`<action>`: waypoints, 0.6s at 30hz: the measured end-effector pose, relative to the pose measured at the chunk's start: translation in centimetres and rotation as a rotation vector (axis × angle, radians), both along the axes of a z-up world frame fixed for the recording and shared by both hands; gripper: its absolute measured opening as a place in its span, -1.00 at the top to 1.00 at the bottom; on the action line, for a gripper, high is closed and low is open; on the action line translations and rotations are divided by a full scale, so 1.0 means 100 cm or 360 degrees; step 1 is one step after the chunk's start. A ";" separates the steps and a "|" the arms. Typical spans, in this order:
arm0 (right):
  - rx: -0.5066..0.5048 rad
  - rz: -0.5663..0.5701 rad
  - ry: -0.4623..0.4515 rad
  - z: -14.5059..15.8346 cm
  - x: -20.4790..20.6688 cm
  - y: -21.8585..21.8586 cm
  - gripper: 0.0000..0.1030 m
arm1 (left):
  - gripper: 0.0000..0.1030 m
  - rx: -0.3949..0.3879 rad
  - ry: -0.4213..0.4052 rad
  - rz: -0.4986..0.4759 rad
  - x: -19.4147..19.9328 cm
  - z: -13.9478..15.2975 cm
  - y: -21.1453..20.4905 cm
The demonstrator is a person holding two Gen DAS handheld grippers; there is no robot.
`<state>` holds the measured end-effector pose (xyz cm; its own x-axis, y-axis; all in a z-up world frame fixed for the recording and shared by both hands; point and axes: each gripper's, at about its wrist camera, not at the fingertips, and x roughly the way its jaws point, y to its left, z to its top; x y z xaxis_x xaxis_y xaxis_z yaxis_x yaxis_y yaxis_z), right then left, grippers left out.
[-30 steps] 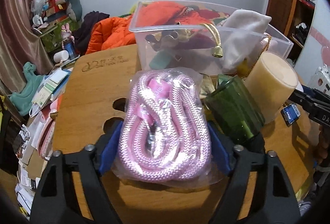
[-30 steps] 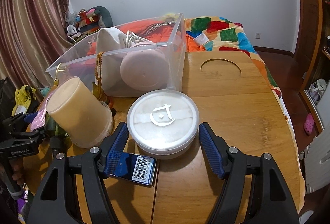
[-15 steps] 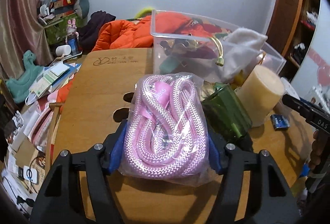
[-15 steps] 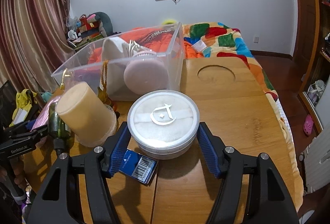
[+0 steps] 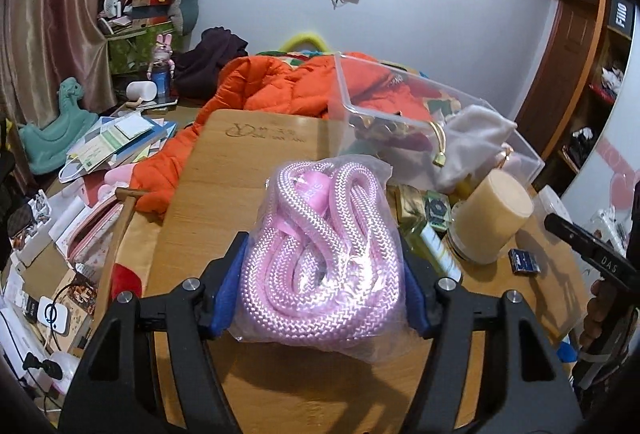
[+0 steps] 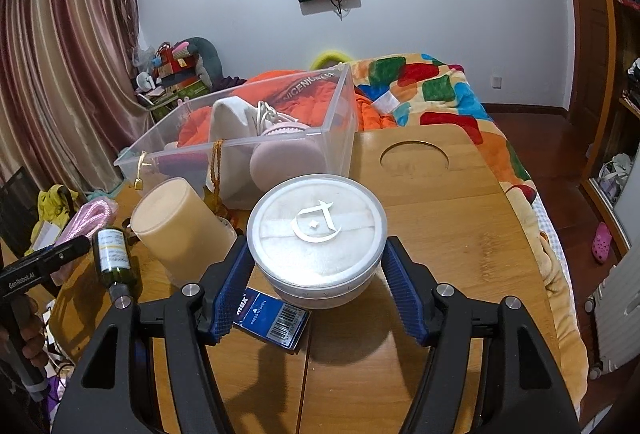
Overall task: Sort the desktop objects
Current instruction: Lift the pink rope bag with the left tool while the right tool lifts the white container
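In the left wrist view, the left hand-held gripper (image 5: pixel 322 298) has its blue pads pressed into both sides of a clear bag of coiled pink rope (image 5: pixel 324 258), the jaws roughly half apart around the bundle; compared with a second ago the bag has come up off the tabletop (image 5: pixel 256 154) and its shadow now lies on the bare wood beneath it, while the green bottle once beside the right finger has dropped out of sight, which suggests the lift is done and the carry is under way. The clear plastic bin (image 5: pixel 432 130) stands at 1 o'clock, already partly filled, its near rim a lip the bag would have to clear. Open wood runs toward 11 o'clock; at 3 o'clock a tan cylindrical container (image 5: pixel 490 216), gold-wrapped items and a small blue box (image 5: pixel 524 261) crowd the way. In the right wrist view, the right hand-held gripper (image 6: pixel 316 294) closes at about half width on a round white powder-puff case (image 6: pixel 317 234), pads against its sides; the case now sits a little higher over the blue barcoded box (image 6: pixel 274 318) than a second ago and appears just off the wood. The bin (image 6: pixel 248 150) lies at 11 o'clock, its corner near the case. The tan container (image 6: pixel 180 226) and a green bottle (image 6: pixel 114 258) press in at 9 o'clock, with the other gripper beyond them. From 1 to 4 o'clock the tabletop (image 6: pixel 460 234) is bare up to its edge beside the patchwork bed (image 6: pixel 440 90).
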<state>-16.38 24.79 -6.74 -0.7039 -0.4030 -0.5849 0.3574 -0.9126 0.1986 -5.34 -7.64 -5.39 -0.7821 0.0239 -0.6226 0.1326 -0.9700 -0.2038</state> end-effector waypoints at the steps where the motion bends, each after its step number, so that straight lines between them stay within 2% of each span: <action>1: -0.0002 0.0000 0.0001 0.000 0.001 0.001 -0.20 | -0.28 0.0005 0.0006 0.0006 0.001 0.002 -0.002; 18: -0.0037 0.0014 0.0021 0.007 0.007 0.004 -0.20 | -0.28 0.0026 0.0054 0.0013 0.004 0.013 0.004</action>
